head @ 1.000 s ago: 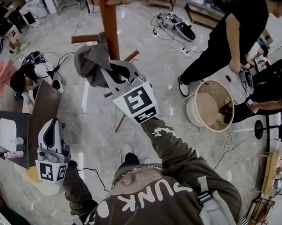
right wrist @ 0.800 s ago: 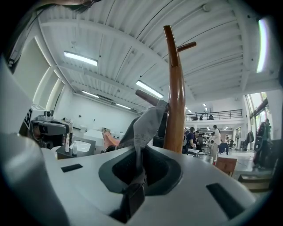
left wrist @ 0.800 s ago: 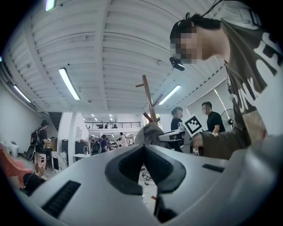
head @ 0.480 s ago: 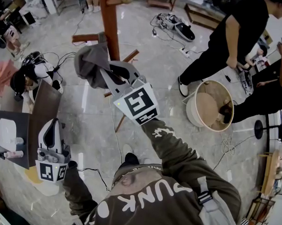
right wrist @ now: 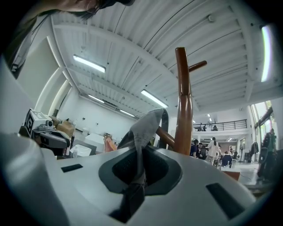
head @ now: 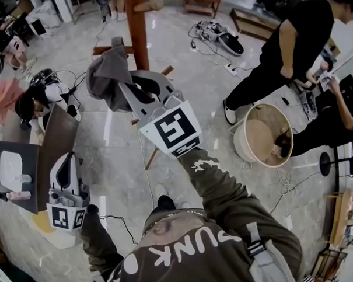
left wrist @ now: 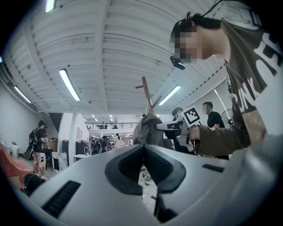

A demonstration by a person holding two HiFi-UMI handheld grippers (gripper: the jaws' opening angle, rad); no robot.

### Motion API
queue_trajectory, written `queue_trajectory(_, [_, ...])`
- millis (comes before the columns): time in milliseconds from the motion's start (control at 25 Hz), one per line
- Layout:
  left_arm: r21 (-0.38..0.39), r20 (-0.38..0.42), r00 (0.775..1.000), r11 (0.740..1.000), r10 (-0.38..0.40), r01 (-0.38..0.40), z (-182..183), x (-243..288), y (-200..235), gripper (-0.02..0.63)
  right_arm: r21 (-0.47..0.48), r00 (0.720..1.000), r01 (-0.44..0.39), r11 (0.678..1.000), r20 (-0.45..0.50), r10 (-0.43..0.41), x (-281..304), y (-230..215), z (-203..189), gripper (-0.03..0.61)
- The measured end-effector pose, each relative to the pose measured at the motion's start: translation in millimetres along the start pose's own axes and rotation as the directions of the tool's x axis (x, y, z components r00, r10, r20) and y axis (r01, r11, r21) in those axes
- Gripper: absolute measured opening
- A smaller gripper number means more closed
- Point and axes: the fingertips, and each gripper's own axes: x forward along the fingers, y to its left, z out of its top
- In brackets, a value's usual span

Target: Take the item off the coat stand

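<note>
A grey garment (head: 108, 75) hangs beside the brown pole of the coat stand (head: 136, 26), its top still up at a peg. My right gripper (head: 131, 89) is shut on the garment's lower fold. In the right gripper view the grey fabric (right wrist: 146, 126) runs down between the closed jaws of my right gripper (right wrist: 140, 152), with the coat stand (right wrist: 183, 101) just behind. My left gripper (head: 69, 156) hangs low at the left, shut and holding nothing. The left gripper view has my left gripper (left wrist: 143, 148) with its jaws together, and the garment (left wrist: 148, 130) far ahead.
A round wooden tub (head: 264, 134) stands on the floor at the right, with two people (head: 285, 49) working beside it. Cables and devices (head: 219, 34) lie on the marble floor. A dark board (head: 55, 139) and small items sit at the left.
My right gripper and the garment have shifted slightly left and toward the pole. The left gripper has barely moved. The people at the right have changed posture.
</note>
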Motion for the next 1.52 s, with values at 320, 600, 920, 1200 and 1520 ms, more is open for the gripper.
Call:
queue_trajectory(320, [0.008,0.0,1.0,1.0,0.008,-0.008,4.1,-7.1,3.3,0.005,-0.042,0.994,-0.055,0.998,0.095,0.059,12.3,18.9,52.5,0.023])
queue_trajectory(600, [0.015,0.001,1.0,1.0,0.023,-0.023,6.1,-13.8,2.6,0.005,-0.075,0.982,-0.108,0.991,0.149,0.118,11.1,42.7,86.2,0.023])
queue_trajectory(920, [0.018,-0.001,0.999,0.999,0.044,-0.044,8.4,-24.1,6.1,0.005,-0.127,0.959,-0.208,0.97,0.17,0.228,2.4,90.5,106.2,0.023])
queue_trajectory(1200, [0.015,-0.009,0.999,0.999,0.039,-0.039,13.5,-20.8,3.6,0.005,-0.148,0.94,-0.275,0.95,0.167,0.298,-14.6,124.3,100.9,0.023])
queue_trajectory(1520, [0.023,-0.004,1.0,1.0,0.019,-0.019,16.4,-23.2,-24.3,0.005,-0.116,0.946,-0.3,0.947,0.087,0.311,-61.4,146.2,53.2,0.023])
